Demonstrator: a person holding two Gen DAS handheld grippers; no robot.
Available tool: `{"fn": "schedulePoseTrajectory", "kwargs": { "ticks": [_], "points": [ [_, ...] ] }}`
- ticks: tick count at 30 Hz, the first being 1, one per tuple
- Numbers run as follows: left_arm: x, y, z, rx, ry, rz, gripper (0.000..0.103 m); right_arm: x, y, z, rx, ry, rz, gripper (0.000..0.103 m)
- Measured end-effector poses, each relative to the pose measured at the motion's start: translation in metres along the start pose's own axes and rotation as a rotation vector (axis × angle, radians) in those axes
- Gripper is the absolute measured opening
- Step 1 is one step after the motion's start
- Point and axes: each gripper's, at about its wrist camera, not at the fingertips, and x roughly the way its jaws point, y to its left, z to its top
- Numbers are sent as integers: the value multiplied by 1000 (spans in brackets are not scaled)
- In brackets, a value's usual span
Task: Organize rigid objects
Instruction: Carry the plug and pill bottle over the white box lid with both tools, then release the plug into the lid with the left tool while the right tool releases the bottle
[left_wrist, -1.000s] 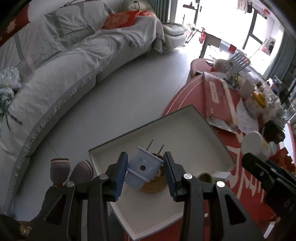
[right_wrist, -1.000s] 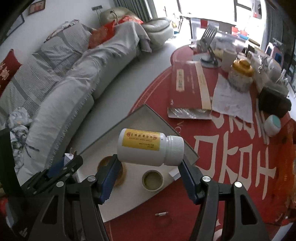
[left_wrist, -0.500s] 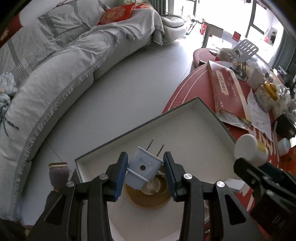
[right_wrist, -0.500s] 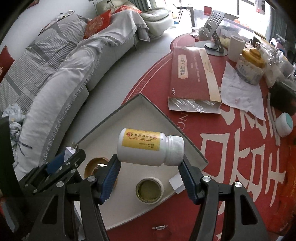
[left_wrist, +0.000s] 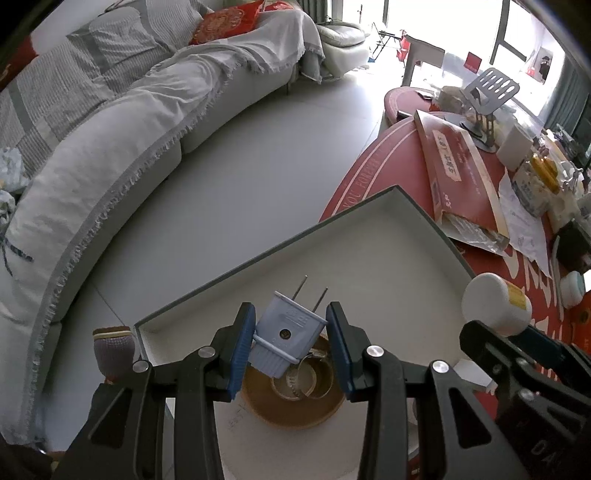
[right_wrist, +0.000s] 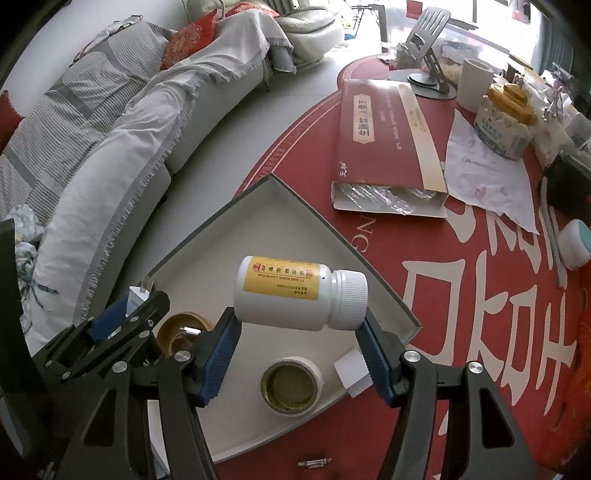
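My left gripper (left_wrist: 290, 341) is shut on a pale blue two-pin plug (left_wrist: 286, 334), pins pointing away, above a shallow white tray (left_wrist: 369, 236). Below the plug a brown tape roll (left_wrist: 291, 406) lies in the tray with metal rings inside it. My right gripper (right_wrist: 300, 345) is shut on a white pill bottle (right_wrist: 295, 293) with a yellow label, held sideways with its cap to the right, over the same tray (right_wrist: 280, 218). In the left wrist view the bottle (left_wrist: 493, 301) shows at the right. The left gripper (right_wrist: 122, 314) appears at the left of the right wrist view.
A white-rimmed tape roll (right_wrist: 291, 386) and a small white block (right_wrist: 351, 371) lie in the tray. The red table (right_wrist: 461, 295) carries a red flat box (right_wrist: 384, 147), paper, a jar (right_wrist: 506, 118) and a metal stand. A small metal piece (right_wrist: 314, 462) lies near the front edge. A grey sofa (left_wrist: 110, 140) curves at left.
Both grippers have sunk toward the tray with their loads, so the tray and the rolls in it look larger and closer. Neither grip has changed.
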Motion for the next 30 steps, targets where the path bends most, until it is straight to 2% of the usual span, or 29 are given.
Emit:
{"fn": "schedulePoseTrajectory", "kwargs": {
  "ticks": [16, 17, 18, 19, 20, 21, 22, 23, 26, 30],
  "points": [
    [22, -3, -3, 13, 42, 2, 44, 22, -2, -2, 5, 40, -6, 65],
    [22, -3, -3, 13, 43, 0, 48, 23, -3, -2, 3, 42, -8, 65],
    [22, -3, -3, 11, 38, 4, 63, 24, -4, -2, 1, 46, -8, 65],
    [22, -2, -3, 8, 33, 25, 82, 23, -6, -3, -1, 46, -3, 65],
    [21, 1, -3, 1, 28, 43, 88, 23, -7, -3, -2, 47, 1, 68],
    [21, 4, -4, -12, 25, 47, 93, 20, -10, -3, -4, 47, -3, 84],
    [19, 8, -5, -24, 28, 34, 101, 15, -14, -4, -7, 36, -6, 93],
    [18, 11, -5, -34, 32, 24, 103, 6, -17, -7, -12, 7, -1, 98],
    [12, 17, -10, -48, 19, 13, 103, -14, -25, -25, -44, -33, -8, 98],
    [-1, 20, -22, -48, 14, -14, 103, -23, -27, -73, -133, 16, -41, 98]
  ]
}}
